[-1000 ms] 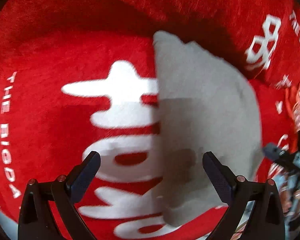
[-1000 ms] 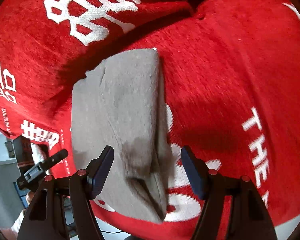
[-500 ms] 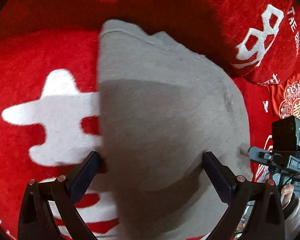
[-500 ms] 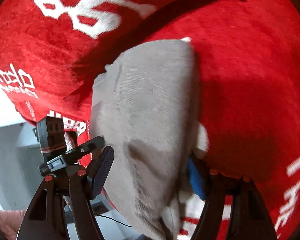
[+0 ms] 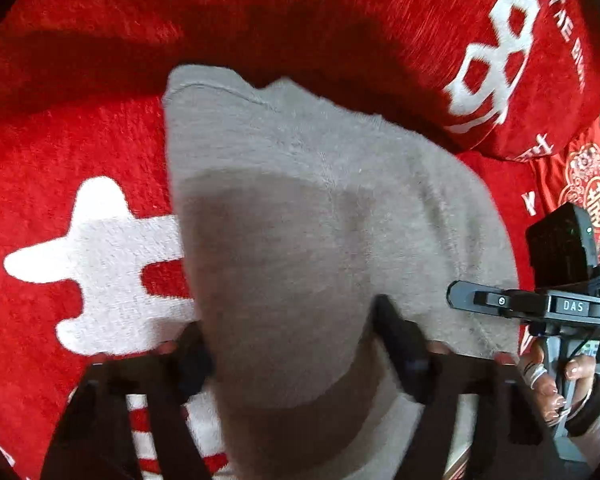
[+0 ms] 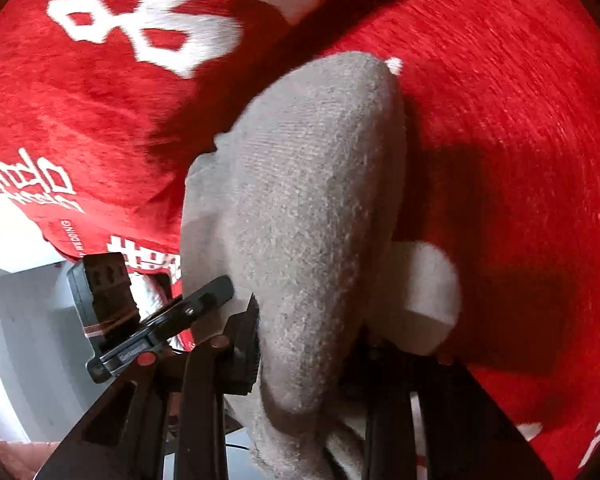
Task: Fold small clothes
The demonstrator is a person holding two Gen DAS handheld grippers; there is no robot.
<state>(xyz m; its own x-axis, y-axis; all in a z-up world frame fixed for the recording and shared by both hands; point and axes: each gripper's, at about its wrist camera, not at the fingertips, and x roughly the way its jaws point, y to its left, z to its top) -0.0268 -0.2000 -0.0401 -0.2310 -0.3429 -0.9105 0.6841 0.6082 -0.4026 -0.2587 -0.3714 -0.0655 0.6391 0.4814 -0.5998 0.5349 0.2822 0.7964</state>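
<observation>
Left wrist, both jaws closing on grey garment [image 5: 320,208]

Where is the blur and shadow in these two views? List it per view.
Left wrist view: both fingers are smeared and dark, a soft shadow covers the near half of the grey cloth, and the edges bow. Right wrist view: the blanket streaks at the rim, and a hard shadow lies right of the cloth.

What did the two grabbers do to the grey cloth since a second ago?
Both moved in over the grey cloth. The left gripper and right gripper have just been closing, and their fingers now pinch its near edge. The red blanket stayed put.
</observation>
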